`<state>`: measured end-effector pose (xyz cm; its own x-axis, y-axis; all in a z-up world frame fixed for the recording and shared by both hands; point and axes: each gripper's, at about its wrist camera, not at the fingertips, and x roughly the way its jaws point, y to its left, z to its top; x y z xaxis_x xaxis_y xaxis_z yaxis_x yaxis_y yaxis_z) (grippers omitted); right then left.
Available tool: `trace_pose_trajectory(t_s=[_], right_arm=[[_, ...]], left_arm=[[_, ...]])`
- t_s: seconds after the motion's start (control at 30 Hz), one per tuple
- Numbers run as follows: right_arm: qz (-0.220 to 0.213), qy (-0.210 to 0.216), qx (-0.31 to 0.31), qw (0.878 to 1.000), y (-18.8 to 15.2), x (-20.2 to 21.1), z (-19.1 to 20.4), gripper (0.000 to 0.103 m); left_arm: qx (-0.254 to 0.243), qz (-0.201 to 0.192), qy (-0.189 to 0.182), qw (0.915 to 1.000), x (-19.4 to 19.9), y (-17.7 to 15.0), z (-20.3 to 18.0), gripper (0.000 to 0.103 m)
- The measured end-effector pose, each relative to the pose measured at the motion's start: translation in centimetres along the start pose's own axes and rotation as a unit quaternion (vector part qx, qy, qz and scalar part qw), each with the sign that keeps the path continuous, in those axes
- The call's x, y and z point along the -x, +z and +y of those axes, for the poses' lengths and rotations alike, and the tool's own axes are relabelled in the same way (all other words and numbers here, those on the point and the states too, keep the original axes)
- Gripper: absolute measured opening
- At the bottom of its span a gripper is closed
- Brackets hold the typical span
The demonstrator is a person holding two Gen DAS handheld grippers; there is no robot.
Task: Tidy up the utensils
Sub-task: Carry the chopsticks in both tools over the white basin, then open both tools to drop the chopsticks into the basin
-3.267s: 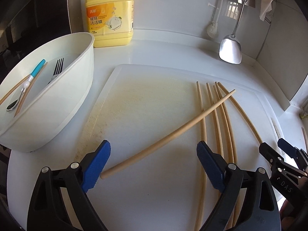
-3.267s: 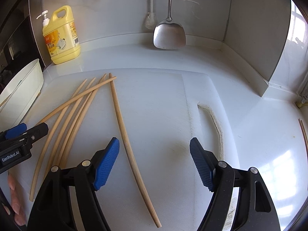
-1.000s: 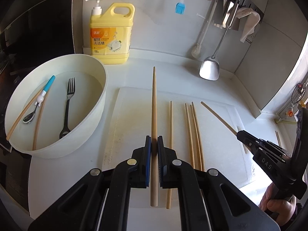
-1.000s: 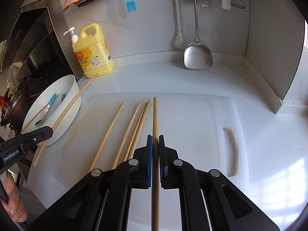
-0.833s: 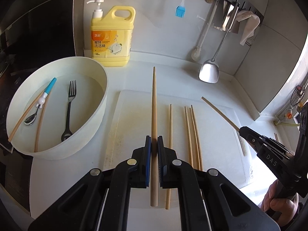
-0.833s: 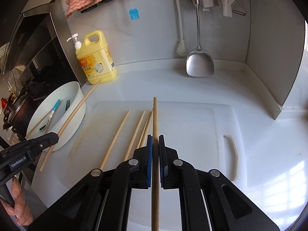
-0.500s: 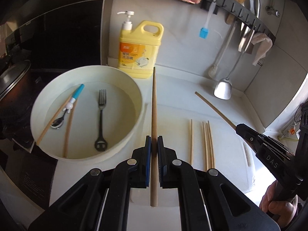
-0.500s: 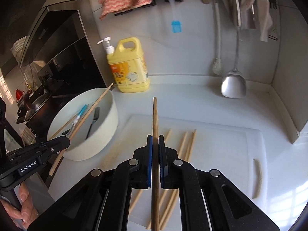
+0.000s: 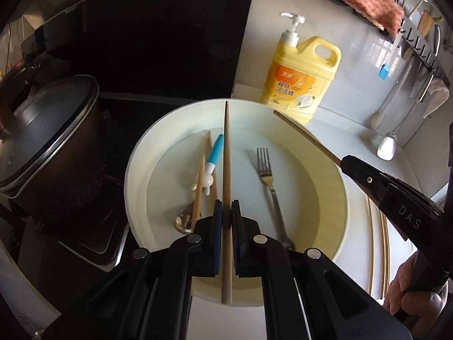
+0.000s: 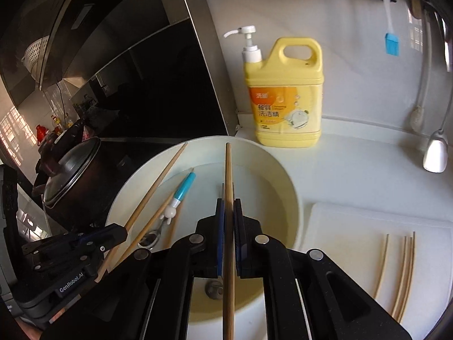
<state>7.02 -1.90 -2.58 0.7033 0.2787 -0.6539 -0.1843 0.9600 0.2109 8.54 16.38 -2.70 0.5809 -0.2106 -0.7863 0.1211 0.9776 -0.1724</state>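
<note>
Two claws each pinch one chopstick above the white basin (image 9: pixel 136 167): left claw (image 9: pixel 225 221), marked "GenRobot.AI", holds chopstick (image 9: pixel 226 153); right claw (image 10: pixel 228 221), marked "DAS", tilted downward, holds another (image 10: pixel 228 175).

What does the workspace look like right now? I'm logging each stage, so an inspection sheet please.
Surface: white counter, cutting board.
Job's things: white basin holding fork, blue-handled spoon, chopsticks; three loose chopsticks on the board.
Clutter: yellow detergent bottle.
Grippers: left gripper and right gripper each shut on one chopstick, above the basin.
Cables: nothing seen.
Surroundings: lidded pot, hanging spatula, blue brush.
</note>
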Motion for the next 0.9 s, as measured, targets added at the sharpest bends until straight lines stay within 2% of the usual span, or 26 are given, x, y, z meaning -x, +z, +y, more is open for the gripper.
trace_pose_trajectory(t_s=[0.2,0.33,0.47,0.73,0.77,0.83,0.87,0.9], right_arm=[[0.042,-0.009,-0.018,0.999,-0.5,-4.7,1.6,0.006],[0.066,-0.01,-0.015,0.998,-0.6,-6.5,2.1,0.006],[0.083,-0.004,-0.013,0.996,-0.4,-7.7,1.9,0.006],[0.114,0.002,0.0,0.994,0.2,-8.9,1.5,0.007],[0.113,0.001,0.002,0.994,0.3,-8.7,1.4,0.008],[0.108,0.002,0.005,0.994,0.5,-8.1,1.2,0.019],[0.103,-0.001,0.007,0.995,0.7,-7.8,1.1,0.022],[0.1,-0.002,0.006,0.995,0.8,-7.4,0.9,0.029]], left_arm=[[-0.007,0.049,-0.007,0.9988,-3.8,0.3,2.1,0.007],[-0.015,0.049,-0.004,0.9987,-4.7,0.4,2.0,0.008],[0.003,0.082,-0.007,0.9966,-7.1,0.3,2.2,0.009],[0.01,0.104,0.005,0.9945,-8.8,1.2,1.7,0.011],[0.016,0.101,0.006,0.9947,-8.6,1.3,1.9,0.016],[0.017,0.088,0.011,0.9959,-7.9,1.6,1.9,0.032],[0.014,0.08,0.017,0.9966,-7.4,1.8,1.9,0.047],[0.014,0.071,0.026,0.997,-6.8,1.8,1.9,0.069]])
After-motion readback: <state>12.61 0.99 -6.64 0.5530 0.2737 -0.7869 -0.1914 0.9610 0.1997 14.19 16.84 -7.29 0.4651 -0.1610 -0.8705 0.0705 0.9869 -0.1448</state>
